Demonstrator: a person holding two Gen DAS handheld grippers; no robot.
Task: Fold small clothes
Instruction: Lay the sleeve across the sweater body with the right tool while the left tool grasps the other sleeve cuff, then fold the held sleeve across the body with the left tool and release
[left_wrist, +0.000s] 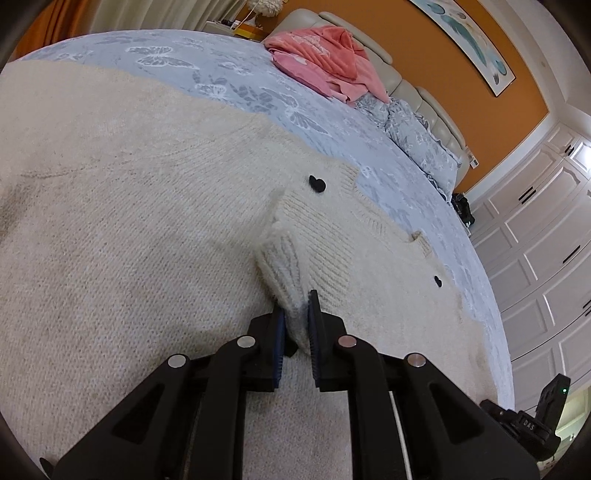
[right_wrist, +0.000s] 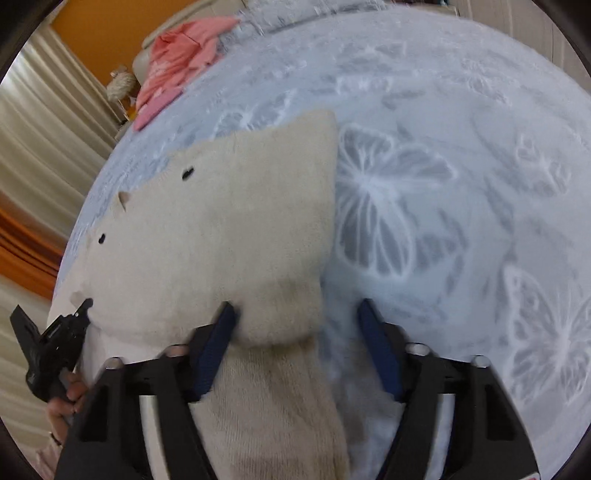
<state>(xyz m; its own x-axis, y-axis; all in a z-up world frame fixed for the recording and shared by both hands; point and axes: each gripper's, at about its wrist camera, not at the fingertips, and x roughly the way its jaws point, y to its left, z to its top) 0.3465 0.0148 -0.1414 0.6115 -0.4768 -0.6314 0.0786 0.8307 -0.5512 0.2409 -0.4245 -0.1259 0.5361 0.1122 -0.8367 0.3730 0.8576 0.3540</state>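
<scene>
Cream knit sweater (left_wrist: 129, 229) is spread on the bed (left_wrist: 221, 74), over a butterfly-print sheet. Its ribbed cuff (left_wrist: 284, 273) is pinched by the left gripper (left_wrist: 297, 314), jaws nearly together. Right gripper (right_wrist: 295, 314) jaws are spread, the other sleeve (right_wrist: 280, 387) lying between them, not pressed. Pink clothes (left_wrist: 321, 55) are piled by the headboard.

One cream sweater (left_wrist: 147, 229), two black buttons (left_wrist: 317, 183) at 12 and 3 o'clock. One pink garment (left_wrist: 325, 62). Two pillows (left_wrist: 417, 144). One framed picture (left_wrist: 465, 40).
</scene>
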